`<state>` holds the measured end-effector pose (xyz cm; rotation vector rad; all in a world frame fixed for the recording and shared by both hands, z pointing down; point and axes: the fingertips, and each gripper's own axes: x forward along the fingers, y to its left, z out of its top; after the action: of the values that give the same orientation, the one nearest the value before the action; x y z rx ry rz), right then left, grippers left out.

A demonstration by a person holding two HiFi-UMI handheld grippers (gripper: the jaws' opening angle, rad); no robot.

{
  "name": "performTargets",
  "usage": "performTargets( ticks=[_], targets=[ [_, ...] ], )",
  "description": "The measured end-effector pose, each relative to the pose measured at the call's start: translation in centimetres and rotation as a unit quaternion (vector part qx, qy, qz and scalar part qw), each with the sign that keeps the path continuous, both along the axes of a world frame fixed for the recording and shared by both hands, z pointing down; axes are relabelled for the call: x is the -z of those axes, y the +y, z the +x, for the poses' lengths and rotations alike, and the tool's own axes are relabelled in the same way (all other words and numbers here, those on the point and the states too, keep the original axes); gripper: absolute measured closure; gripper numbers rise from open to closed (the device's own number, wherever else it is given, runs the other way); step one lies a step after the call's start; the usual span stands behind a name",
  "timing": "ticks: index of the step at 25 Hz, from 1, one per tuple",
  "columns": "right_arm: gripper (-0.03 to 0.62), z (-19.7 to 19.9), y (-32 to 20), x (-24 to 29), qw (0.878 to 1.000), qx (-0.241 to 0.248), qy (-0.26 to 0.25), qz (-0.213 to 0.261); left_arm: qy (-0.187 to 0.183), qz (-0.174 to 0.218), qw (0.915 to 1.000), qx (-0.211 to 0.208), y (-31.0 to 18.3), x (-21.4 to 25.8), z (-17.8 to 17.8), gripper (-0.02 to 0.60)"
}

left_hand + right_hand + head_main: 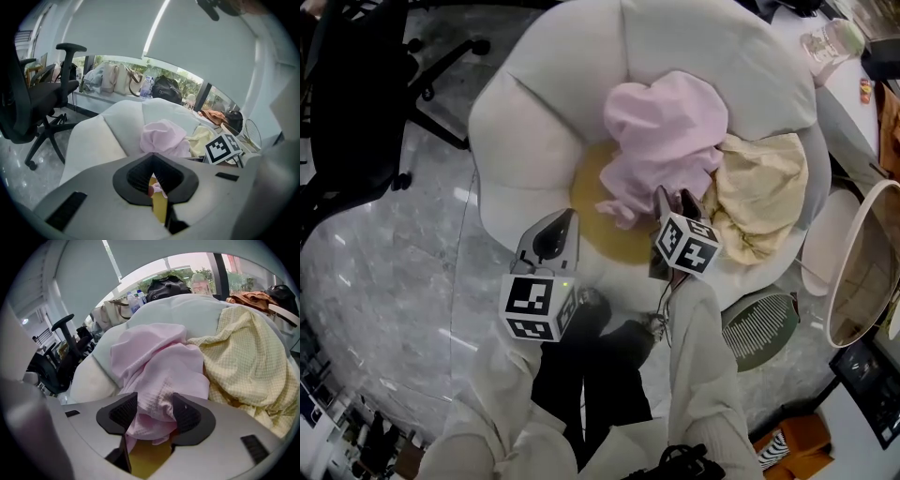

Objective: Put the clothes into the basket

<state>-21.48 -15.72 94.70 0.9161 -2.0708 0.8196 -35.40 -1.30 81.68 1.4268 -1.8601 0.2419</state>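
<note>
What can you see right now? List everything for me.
Seat: one, white with a yellow centre, middle.
Pink garment: one, pink, on the seat.
Yellow garment: one, yellow check, on the seat beside the pink one.
Basket: one, white rim, right edge.
Office chair: one, black, left.
Bottle: one, clear, top right.
Bags: several, beige and black, in the background.
Left gripper: one, grey, shut, above the seat's front.
Right gripper: one, grey, open around a fold of the pink garment.
Sleeves: two, white, bottom.
</note>
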Motion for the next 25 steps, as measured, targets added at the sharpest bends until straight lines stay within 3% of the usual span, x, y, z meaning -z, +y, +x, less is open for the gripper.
performTargets(
  ticks=[14,25],
  targets=[
    [0.393,-0.4,-0.4,-3.9,0.999,0.007,0.045,-0.009,-0.023,-0.001,0.9993,-0.031,-1.2,-1.1,0.5,0.575],
    [0.534,0.7,-0.2,-3.4,0.999,0.004,0.045,-0.006,-0.019,-0.009,0.9995,-0.023,-0.4,-0.8,0.7,0.575]
  ],
)
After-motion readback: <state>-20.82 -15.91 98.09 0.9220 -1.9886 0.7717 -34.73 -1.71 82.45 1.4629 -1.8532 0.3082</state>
